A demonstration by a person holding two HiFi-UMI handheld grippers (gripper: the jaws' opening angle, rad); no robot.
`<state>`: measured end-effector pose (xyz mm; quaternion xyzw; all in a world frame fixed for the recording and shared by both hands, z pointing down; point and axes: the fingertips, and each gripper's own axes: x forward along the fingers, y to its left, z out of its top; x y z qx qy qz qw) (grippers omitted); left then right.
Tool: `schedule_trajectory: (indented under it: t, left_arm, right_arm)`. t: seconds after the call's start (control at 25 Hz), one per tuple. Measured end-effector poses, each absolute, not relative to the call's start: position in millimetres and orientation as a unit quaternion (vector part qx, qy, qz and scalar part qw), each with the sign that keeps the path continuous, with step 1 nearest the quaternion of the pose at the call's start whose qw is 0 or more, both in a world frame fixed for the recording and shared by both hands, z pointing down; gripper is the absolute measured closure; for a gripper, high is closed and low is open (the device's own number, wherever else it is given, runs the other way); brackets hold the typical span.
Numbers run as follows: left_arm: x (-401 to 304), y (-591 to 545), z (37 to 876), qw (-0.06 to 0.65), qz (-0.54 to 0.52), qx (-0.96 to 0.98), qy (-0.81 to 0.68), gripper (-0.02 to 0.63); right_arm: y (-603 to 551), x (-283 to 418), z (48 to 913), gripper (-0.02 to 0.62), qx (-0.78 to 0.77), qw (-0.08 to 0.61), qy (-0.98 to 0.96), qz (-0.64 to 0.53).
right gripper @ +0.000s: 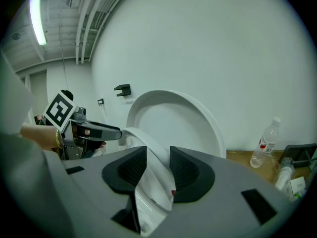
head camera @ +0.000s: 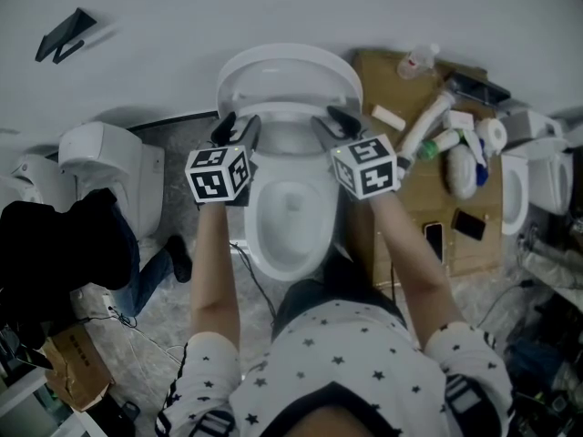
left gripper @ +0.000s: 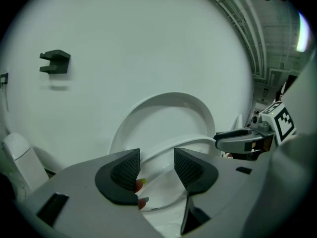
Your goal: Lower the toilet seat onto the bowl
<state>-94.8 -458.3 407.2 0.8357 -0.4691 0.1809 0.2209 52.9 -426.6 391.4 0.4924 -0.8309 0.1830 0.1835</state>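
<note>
White toilet seat [right gripper: 143, 138] tilted above bowl [head camera: 260, 239]

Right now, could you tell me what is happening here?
A person stands over the toilet with two hand-held grippers. The right hand-held gripper looks closed on the toilet seat, which is tilted up off the bowl, in front of the upright lid. The left hand-held gripper is open at the seat's other side.

You have on count two grippers, the left gripper [head camera: 239, 127] and the right gripper [head camera: 330, 121], three toilets, namely the centre toilet [head camera: 264, 244], left toilet [head camera: 100, 157] and right toilet [head camera: 519, 189], one clear bottle [head camera: 417, 60], one paper roll [head camera: 493, 135] and one black wall bracket [head camera: 62, 35].
</note>
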Motion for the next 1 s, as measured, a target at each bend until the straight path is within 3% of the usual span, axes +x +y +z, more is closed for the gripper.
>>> schedule_trajectory:
  t: [1.0]
  left_arm:
    - [-98.6,-457.1,407.3,0.191,0.213,0.827,-0.483,0.44]
  right_arm:
    - [-421.6,51.6,389.8,0.48,0.495,0.19,-0.831,0.169]
